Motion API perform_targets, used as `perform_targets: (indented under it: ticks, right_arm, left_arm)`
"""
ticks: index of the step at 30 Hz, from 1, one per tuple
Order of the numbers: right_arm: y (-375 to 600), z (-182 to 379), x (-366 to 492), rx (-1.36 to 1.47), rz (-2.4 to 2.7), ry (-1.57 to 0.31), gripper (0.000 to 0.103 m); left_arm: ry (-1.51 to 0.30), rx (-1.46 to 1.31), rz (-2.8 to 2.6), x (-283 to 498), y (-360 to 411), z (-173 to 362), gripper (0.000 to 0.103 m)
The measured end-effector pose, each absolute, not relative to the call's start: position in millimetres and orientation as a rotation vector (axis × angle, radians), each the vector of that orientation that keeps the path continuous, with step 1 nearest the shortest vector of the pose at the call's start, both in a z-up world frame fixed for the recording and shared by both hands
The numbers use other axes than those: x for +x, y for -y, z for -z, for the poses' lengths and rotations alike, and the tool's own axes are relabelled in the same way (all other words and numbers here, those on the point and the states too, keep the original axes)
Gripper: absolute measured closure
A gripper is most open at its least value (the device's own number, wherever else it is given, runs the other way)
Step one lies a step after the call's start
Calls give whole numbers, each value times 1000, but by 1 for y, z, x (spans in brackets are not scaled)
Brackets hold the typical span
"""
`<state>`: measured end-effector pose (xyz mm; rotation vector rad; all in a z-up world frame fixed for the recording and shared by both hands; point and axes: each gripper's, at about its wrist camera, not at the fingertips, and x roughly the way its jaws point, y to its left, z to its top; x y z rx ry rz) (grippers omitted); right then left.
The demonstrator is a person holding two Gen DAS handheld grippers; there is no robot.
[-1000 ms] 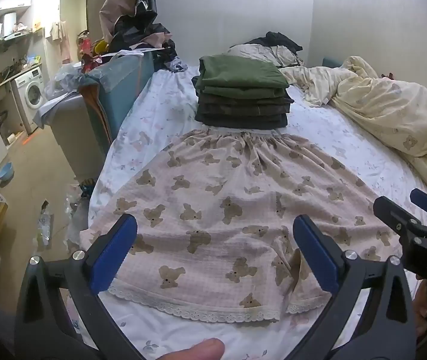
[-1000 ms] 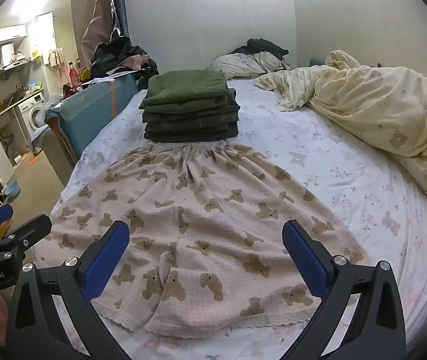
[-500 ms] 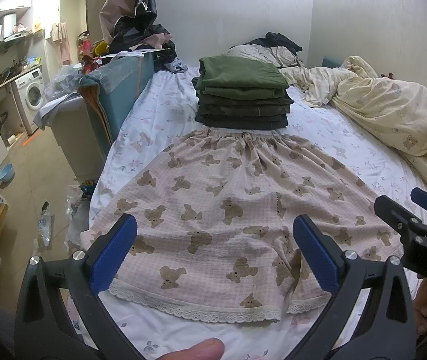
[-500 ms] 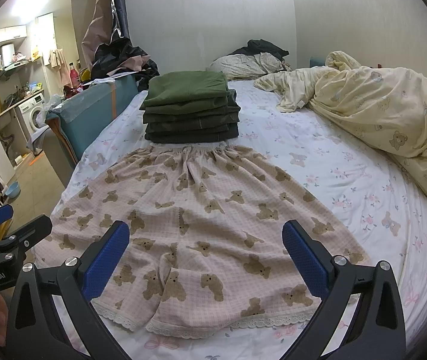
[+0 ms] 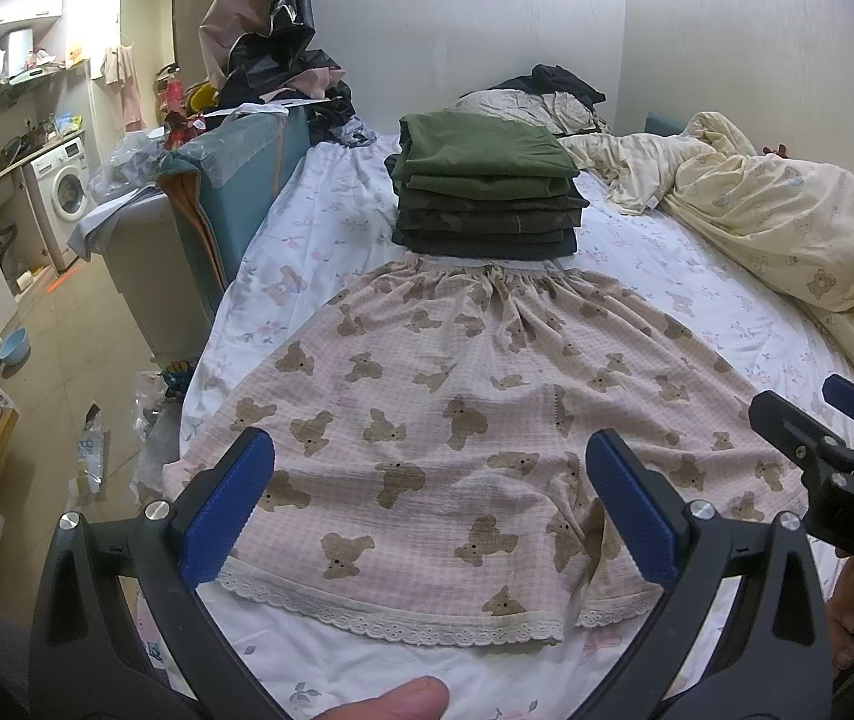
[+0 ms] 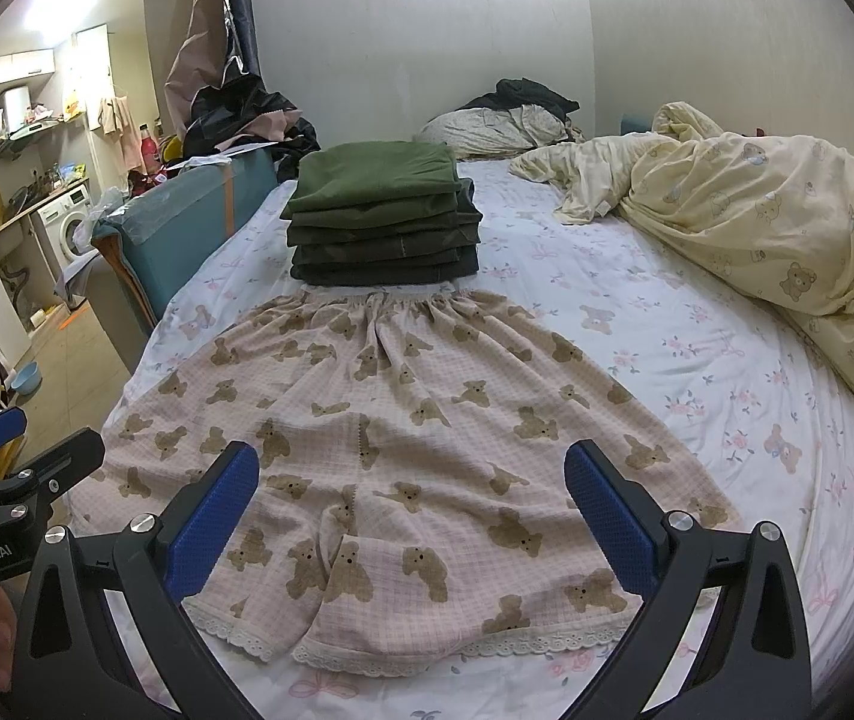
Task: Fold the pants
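Observation:
Pink checked pants with a brown bear print (image 5: 451, 396) lie spread flat on the bed, waistband at the far end, lace hems near me; they also show in the right wrist view (image 6: 390, 438). My left gripper (image 5: 430, 516) is open and empty, held above the left leg's hem. My right gripper (image 6: 411, 519) is open and empty above the right leg's hem. Each gripper shows at the edge of the other's view.
A stack of folded green and dark pants (image 5: 484, 189) sits just beyond the waistband, also in the right wrist view (image 6: 381, 219). A cream duvet (image 6: 775, 228) is bunched at the right. A teal box (image 5: 234, 180) stands at the bed's left edge, with floor beyond.
Both grippers have drifted slightly; the pants and the stack lie as before. Both stay open.

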<state>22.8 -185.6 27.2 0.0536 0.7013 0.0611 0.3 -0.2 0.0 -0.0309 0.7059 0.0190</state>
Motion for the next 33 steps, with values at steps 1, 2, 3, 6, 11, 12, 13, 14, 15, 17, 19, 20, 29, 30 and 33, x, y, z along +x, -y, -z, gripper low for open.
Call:
perform_targets:
  ticks: [1,2,3,6,11,12,13,14,15,17,19,20,29,30,33]
  right_arm:
    - [186,-28,22,55,-62,-702,0]
    - [186,-27,22,54,-62,-702,0]
    - [186,-27,22,54,-62,-702,0]
    - [186,-27,22,55,-63,-702,0]
    - [186,-27,22,56,-63,-702,0]
    - [186,-27,22,55,-63,-702,0]
    - [186,-27,23,53,-64,-702,0]
    - [186,-27,22,54,-63,-702,0]
    - [186,-27,22,54,-63,-702,0]
    - [186,-27,22,56,-62,-702,0]
    - [186,-27,22,56,-62,-703,0]
    - [186,-27,22,55,-62,-703,0]
    - [184,-22,22,57,-67,-702,0]
    - [184,-21,23,58,-67,-703,0]
    - [184,-23,22,56,-65,-702,0]
  left_arm:
    - [-706,-30,-19,0,0,0,1]
    - [-706,-31,-20,0,0,0,1]
    - [-706,-32,-19,0,0,0,1]
    - [-705,-30,-20,0,0,0,1]
    - [-706,-31,-19,0,0,0,1]
    - [-705,-30,-20,0,0,0,1]
    - [-704,-30,-20,0,0,0,1]
    - [-705,-29,-20,0,0,0,1]
    - [-705,-29,-20,0,0,0,1]
    - [-705,-30,-20,0,0,0,1]
    - [-704,-29,-21,0,0,0,1]
    - [-705,-30,-20,0,0,0,1]
    - [-704,-28,-21,0,0,0,1]
    - [-704,-28,-21,0,0,0,1]
    - [-703,-28,-21,0,0,0,1]
